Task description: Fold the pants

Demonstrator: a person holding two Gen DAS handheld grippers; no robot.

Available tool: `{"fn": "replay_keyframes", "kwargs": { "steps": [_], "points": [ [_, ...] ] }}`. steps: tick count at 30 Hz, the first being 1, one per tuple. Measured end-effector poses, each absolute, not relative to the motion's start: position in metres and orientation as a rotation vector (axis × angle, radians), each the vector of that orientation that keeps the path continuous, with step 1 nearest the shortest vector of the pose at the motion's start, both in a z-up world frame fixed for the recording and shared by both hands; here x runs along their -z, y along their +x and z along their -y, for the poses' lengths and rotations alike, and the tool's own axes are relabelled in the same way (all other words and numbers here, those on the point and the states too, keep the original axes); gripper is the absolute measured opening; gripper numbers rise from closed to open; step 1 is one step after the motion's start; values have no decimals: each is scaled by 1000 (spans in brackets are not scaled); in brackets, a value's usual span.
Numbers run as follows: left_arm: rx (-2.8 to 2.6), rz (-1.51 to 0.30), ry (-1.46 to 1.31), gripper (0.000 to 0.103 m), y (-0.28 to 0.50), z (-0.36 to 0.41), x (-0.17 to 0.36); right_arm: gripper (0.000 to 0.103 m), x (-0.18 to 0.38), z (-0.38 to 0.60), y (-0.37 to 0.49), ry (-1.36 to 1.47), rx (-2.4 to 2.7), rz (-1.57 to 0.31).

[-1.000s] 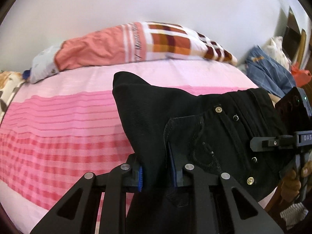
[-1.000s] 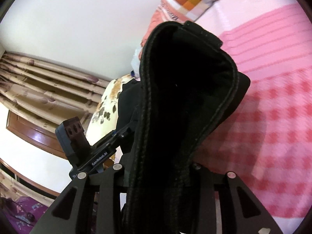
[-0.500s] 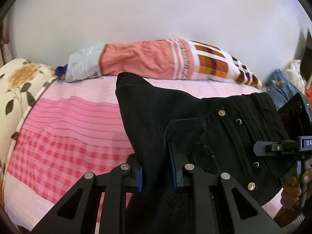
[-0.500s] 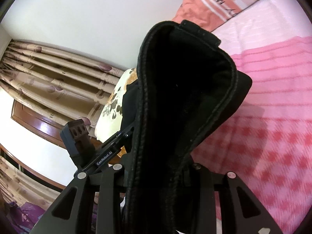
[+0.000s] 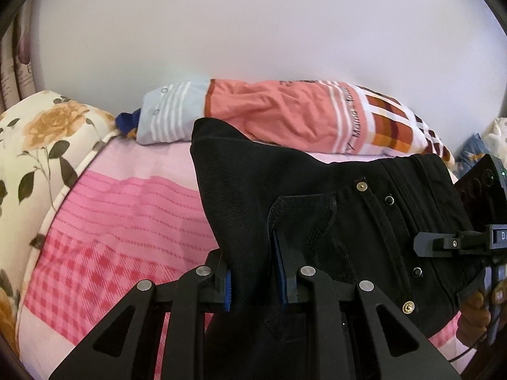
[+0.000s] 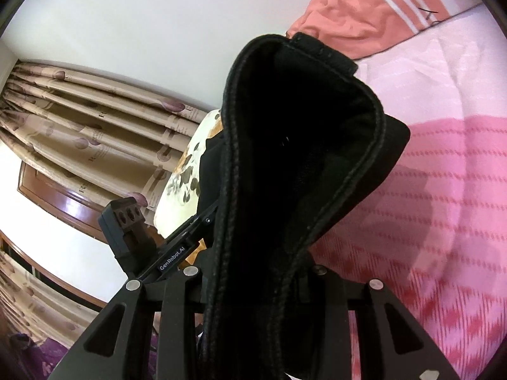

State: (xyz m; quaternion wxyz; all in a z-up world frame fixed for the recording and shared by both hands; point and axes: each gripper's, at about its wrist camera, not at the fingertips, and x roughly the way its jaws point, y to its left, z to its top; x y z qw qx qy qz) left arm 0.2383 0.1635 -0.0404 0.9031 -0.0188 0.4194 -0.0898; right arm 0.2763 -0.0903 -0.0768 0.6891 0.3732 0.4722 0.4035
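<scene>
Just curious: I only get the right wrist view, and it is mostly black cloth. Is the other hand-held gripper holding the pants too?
Observer: Yes. The left hand-held gripper is shut on the black pants, beside a back pocket.
Visitor: Any detail on that cloth?
Observer: Brass rivets near the pocket.
Visitor: Can you see whoever holds my side?
Observer: Only a hand, on the handle below the right hand-held gripper.
</scene>
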Motion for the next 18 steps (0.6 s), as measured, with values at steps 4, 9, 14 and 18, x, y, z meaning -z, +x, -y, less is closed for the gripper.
{"fn": "replay_keyframes", "kwargs": {
  "steps": [4,9,14,18],
  "points": [
    [171,-861,-36,21,257,-173,44,31,82,79,300,834,-912,-1054],
    [154,-859,-49,21,277,-183,50,31,91,68,325,840,-918,-1052],
    [147,-860,-51,22,298,-191,58,31,101,61,344,849,-920,-1049],
    [141,-861,-43,21,312,-195,64,31,108,56,357,845,-918,-1054]
  ]
}}
